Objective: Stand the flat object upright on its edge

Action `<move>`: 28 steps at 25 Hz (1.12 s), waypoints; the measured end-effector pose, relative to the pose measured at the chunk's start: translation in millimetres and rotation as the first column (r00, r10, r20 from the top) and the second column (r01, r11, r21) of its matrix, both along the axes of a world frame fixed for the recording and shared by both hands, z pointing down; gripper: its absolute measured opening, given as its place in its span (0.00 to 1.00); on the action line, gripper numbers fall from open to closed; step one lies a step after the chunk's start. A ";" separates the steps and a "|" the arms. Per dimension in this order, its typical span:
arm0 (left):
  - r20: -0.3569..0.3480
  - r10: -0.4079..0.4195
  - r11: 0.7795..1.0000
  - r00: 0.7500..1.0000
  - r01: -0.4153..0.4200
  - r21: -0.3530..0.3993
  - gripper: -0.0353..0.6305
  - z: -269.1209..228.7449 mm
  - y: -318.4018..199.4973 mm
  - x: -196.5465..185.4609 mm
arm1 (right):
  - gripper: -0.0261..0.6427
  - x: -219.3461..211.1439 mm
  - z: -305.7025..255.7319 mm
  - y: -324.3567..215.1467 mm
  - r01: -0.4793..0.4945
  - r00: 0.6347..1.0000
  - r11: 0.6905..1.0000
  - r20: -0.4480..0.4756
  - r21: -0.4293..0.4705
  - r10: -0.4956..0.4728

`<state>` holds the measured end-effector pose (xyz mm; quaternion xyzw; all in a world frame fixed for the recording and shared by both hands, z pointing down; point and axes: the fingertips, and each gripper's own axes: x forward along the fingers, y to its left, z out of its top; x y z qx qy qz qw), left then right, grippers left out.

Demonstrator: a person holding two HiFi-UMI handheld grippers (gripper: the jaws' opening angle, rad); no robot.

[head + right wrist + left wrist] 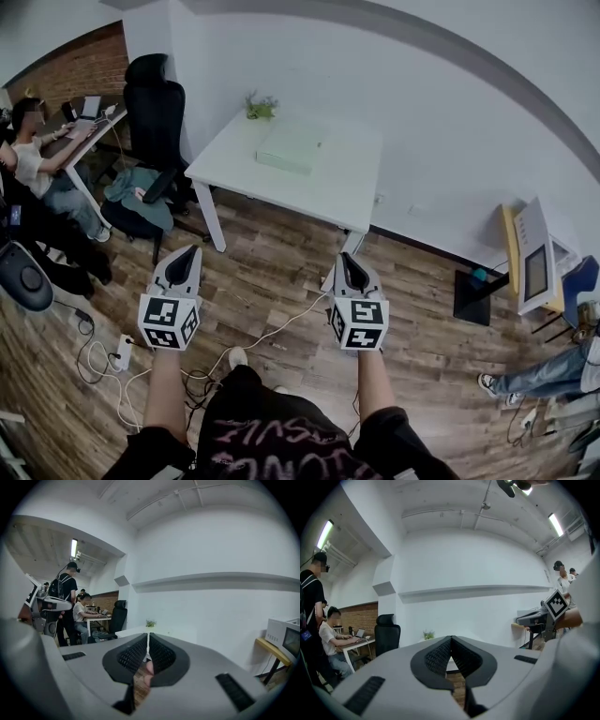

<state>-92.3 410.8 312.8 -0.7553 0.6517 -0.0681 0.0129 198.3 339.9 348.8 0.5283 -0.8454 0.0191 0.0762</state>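
Note:
A flat pale green object [292, 145] lies on a white table [347, 192] against the far wall, next to a small potted plant [261, 107]. I stand on the wooden floor well short of that table. My left gripper [191, 251] is held out in front, shut and empty, its jaws meeting at the tip [451, 638]. My right gripper [346, 257] is alongside it, also shut with nothing between its pads [148, 635]. Both point toward the table [140, 631], far from the flat object. The plant [150, 623] shows just above the right jaws.
A black office chair [155, 103] stands left of the table. A seated person [37, 159] works at a desk at far left. Cables and a power strip [122, 352] lie on the floor near my feet. A stand with a white appliance [534, 258] is at right.

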 end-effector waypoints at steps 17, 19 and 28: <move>0.023 0.020 0.998 1.000 -0.019 -0.065 0.08 37.9 -123.1 -48.5 | 0.08 -48.9 25.7 -121.0 0.018 0.999 1.000 -0.027 -0.015 -0.018; 0.022 0.024 0.997 0.999 -0.022 -0.076 0.08 44.0 -146.3 -59.0 | 0.08 -58.0 32.8 -143.2 0.012 0.999 0.999 -0.032 -0.029 -0.013; 0.002 0.062 0.993 0.998 -0.062 -0.103 0.08 48.9 -250.3 -107.2 | 0.08 -100.2 32.2 -237.1 -0.031 0.999 0.998 -0.033 -0.048 0.029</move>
